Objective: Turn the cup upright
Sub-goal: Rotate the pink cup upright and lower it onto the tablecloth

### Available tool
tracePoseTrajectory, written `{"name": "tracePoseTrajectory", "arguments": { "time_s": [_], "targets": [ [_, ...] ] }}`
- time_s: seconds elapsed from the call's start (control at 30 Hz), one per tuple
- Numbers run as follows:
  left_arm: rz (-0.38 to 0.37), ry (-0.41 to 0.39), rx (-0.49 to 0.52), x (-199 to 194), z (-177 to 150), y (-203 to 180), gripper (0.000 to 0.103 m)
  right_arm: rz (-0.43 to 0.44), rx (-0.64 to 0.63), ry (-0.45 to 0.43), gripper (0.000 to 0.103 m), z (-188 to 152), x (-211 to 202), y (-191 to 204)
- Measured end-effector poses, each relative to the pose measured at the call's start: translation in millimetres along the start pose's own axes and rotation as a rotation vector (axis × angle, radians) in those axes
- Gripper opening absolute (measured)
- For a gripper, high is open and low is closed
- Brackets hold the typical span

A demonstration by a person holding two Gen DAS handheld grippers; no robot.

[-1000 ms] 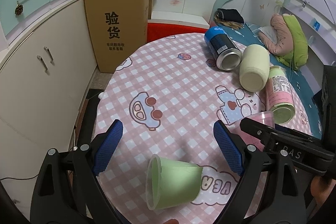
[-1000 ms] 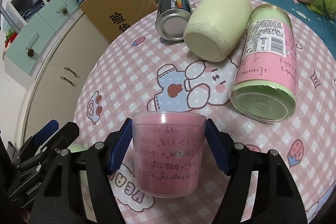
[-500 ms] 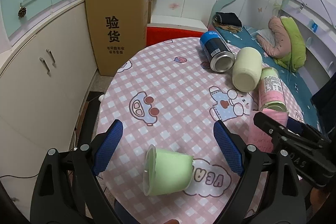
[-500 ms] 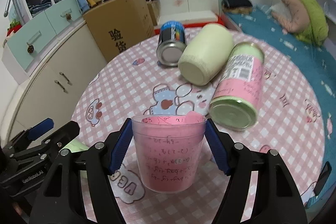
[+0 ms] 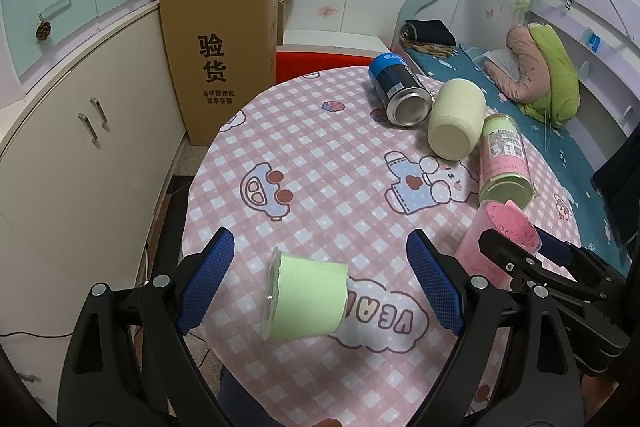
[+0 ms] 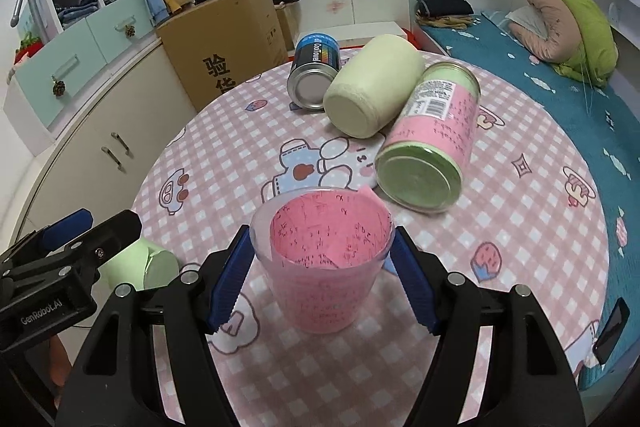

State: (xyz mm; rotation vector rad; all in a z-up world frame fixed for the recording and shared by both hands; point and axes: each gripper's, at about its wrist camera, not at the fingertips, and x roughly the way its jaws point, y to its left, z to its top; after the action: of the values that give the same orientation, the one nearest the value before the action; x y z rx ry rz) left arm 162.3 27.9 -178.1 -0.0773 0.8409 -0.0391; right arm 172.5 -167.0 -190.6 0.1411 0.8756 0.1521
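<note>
A pink-lined clear cup (image 6: 324, 267) stands upright, mouth up, between the blue pads of my right gripper (image 6: 320, 279), which is shut on it. The same cup (image 5: 486, 243) shows at the right of the left wrist view, behind the right gripper's black finger. A green cup (image 5: 304, 297) lies on its side on the pink checked table (image 5: 320, 155), mouth to the left. My left gripper (image 5: 320, 287) is open and hovers above the green cup, pads on either side. The green cup (image 6: 140, 263) is partly hidden in the right wrist view.
A blue can (image 6: 314, 75), a cream jar (image 6: 372, 91) and a pink-labelled green-capped jar (image 6: 432, 143) lie on their sides at the table's far side. A cardboard box (image 5: 220, 59) and cabinets stand left of the table; a bed (image 6: 560, 75) is at the right.
My right gripper has tilted the pink cup from mouth-forward to upright. My left gripper has risen and drawn back from the green cup, which has not moved.
</note>
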Motion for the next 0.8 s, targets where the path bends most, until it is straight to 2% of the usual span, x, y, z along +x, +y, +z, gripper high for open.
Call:
{"name": "tracePoseTrajectory", "arguments": {
  "time_s": [0.4,0.8],
  "targets": [
    [0.005,-0.024,0.017,-23.5,-9.6,-7.1,0.089,-0.009,-0.007,-0.021,0.072,-11.6,-24.8,3.7],
    [-0.034,-0.088,0.043,-68.9,-13.8,-24.7,0.089,-0.061,-0.036,-0.119,0.078,-13.9,-80.8,5.3]
  ]
}}
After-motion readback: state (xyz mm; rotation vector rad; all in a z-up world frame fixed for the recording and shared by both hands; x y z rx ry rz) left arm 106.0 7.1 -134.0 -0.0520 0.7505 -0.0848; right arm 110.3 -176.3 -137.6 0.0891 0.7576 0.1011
